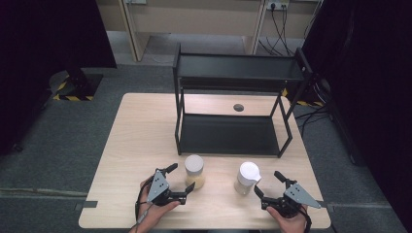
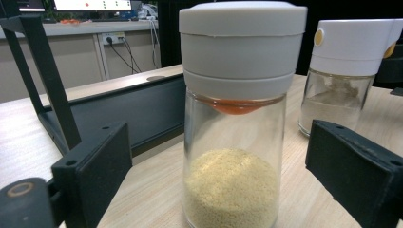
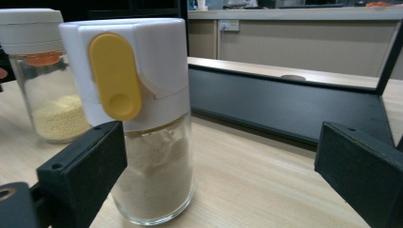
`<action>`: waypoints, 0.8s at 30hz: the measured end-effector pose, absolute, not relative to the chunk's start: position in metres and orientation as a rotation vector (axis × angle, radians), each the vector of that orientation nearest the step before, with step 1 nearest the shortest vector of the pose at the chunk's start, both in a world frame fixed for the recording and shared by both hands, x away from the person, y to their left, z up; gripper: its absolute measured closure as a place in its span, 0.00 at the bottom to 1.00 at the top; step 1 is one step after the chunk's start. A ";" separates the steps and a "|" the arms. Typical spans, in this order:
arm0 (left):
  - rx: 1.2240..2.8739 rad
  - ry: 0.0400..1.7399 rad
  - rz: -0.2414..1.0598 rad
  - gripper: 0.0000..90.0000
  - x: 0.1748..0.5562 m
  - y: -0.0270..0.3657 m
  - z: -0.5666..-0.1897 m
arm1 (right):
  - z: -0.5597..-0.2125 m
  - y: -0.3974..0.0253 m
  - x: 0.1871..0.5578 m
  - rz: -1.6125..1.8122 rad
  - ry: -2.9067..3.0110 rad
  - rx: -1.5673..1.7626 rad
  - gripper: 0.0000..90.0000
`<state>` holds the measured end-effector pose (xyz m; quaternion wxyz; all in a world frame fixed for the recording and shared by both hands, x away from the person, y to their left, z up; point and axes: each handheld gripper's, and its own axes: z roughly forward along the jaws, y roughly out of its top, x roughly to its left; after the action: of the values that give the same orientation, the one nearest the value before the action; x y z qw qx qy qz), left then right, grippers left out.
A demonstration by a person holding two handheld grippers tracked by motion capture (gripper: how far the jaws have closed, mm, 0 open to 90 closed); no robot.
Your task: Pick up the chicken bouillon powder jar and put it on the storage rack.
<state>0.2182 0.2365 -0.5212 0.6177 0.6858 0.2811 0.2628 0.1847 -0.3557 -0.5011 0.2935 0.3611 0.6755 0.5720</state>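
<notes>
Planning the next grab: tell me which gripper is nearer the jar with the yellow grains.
Left. The left gripper has its open jaws either side of the grain jar; the right gripper sits across the table beside the white-capped jar.

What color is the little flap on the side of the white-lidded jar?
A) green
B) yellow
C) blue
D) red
B: in the right gripper view, the white-lidded jar standing between the open jaws of the right gripper carries a yellow flap on the side of its lid.
</notes>
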 end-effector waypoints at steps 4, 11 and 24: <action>1.578 0.654 0.606 0.08 0.218 0.236 -0.521 | -0.501 -0.354 0.184 1.511 1.797 0.948 0.05; 1.568 0.656 0.615 0.08 0.216 0.235 -0.522 | -0.504 -0.350 0.179 1.502 1.759 0.968 0.05; 1.549 0.652 0.610 0.09 0.219 0.237 -0.524 | -0.504 -0.351 0.180 1.507 1.761 0.964 0.05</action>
<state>0.2188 0.2366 -0.5235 0.6261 0.6755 0.2843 0.2661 0.1795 -0.3513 -0.5039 0.3104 0.3652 0.6669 0.5705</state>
